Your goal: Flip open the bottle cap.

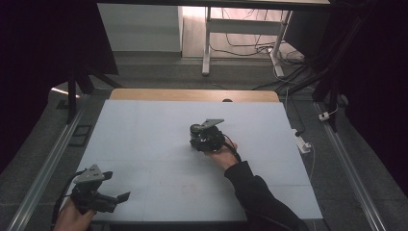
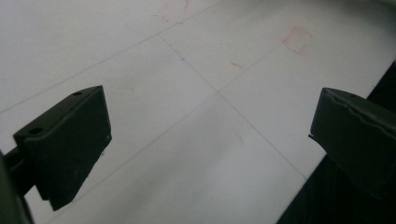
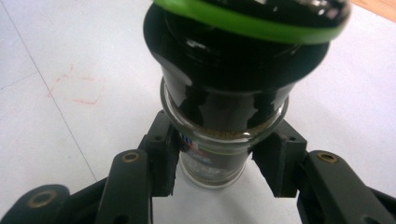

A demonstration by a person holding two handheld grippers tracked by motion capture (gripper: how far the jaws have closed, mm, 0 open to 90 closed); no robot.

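Note:
A glass jar (image 3: 212, 156) of brownish grains, with a wide black cap (image 3: 224, 70) and a green ring (image 3: 252, 21) on top, stands upright on the white table. My right gripper (image 3: 217, 163) is shut on the jar's glass body, a pad pressing on each side. In the high view this gripper (image 1: 206, 137) sits near the table's middle, with the jar's round top (image 1: 196, 129) at its far left side. My left gripper (image 1: 117, 186) hovers over the front left corner, jaws wide apart. Between the left gripper's (image 2: 210, 135) fingers lies bare table.
Faint red pen marks (image 2: 296, 39) and thin seam lines cross the white tabletop (image 1: 144, 134). A wooden strip (image 1: 192, 95) borders the far edge. A white power strip (image 1: 303, 144) lies off the right edge. Metal rails (image 1: 45, 168) flank the table; desk legs and cables (image 1: 250, 45) stand beyond.

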